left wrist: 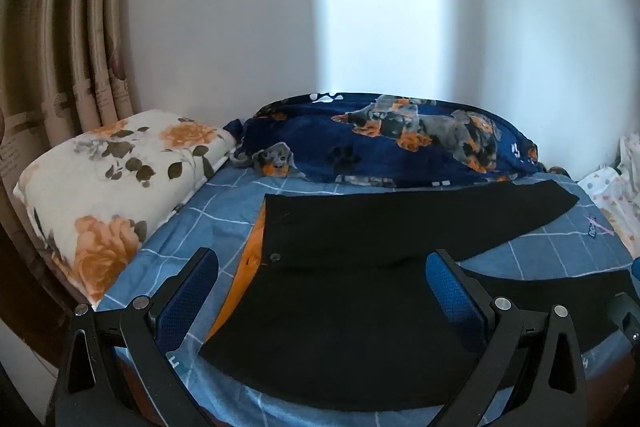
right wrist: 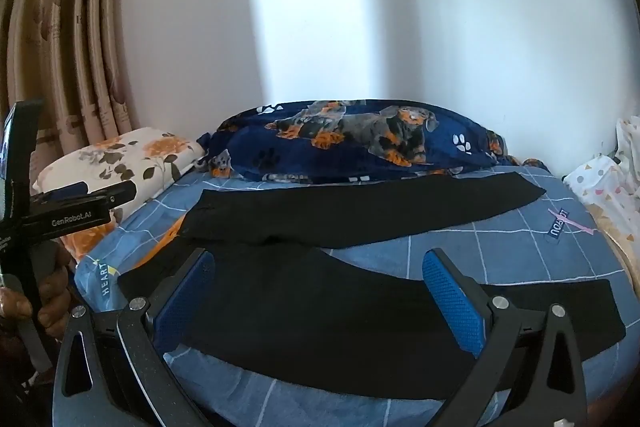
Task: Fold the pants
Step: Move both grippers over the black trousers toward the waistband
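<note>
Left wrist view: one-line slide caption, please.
Open left claw hovers over black pants spread flat, legs apart, on a blue checked bedsheet.

A: Pants, under both grippers: black cloth, matt, smooth; orange lining at the waist.
B: Left gripper?
A: Matt black plastic arms, blue dimpled pads, shiny metal bolts.
B: Sheet beyond the right gripper?
A: Blue checked cloth. Blanket further off: plush fleece.
</note>
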Tool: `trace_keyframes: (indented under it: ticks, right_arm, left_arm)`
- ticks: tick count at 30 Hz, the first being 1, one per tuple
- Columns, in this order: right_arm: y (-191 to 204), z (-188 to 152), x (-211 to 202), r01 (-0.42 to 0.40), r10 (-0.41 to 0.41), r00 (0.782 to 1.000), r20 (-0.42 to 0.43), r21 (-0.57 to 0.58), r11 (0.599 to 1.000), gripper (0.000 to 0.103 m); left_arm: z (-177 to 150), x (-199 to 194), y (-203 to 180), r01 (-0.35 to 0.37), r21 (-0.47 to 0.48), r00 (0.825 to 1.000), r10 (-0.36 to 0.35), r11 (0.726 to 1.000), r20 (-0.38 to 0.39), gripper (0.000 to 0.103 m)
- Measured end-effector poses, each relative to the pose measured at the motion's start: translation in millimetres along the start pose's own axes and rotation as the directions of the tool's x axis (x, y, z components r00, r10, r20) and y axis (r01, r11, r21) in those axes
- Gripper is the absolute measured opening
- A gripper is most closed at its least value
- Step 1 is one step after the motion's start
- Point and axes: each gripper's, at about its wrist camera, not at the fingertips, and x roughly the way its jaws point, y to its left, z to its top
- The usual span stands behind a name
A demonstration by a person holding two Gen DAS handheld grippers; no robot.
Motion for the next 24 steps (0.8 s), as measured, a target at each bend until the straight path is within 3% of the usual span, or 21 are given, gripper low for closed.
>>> trace_keyframes:
  ticks: [17, 24]
  right_arm:
    - [-4.1, -4.1, 5.3, -0.009, 0.009, 1.0, -0.018, 0.025, 1.0, 0.103]
    - [-4.2, -13.3, 8.8, -0.005, 0.006, 0.999, -0.036, 0.029, 1.0, 0.103]
  left_arm:
    - [-6.1, -1.2, 3.4, -0.01, 0.014, 1.0, 0.01, 1.0, 0.007, 0.103]
    - [-6.8, 48.9, 38.6, 0.044, -0.039, 0.989, -0.049, 0.998, -0.14, 0.103]
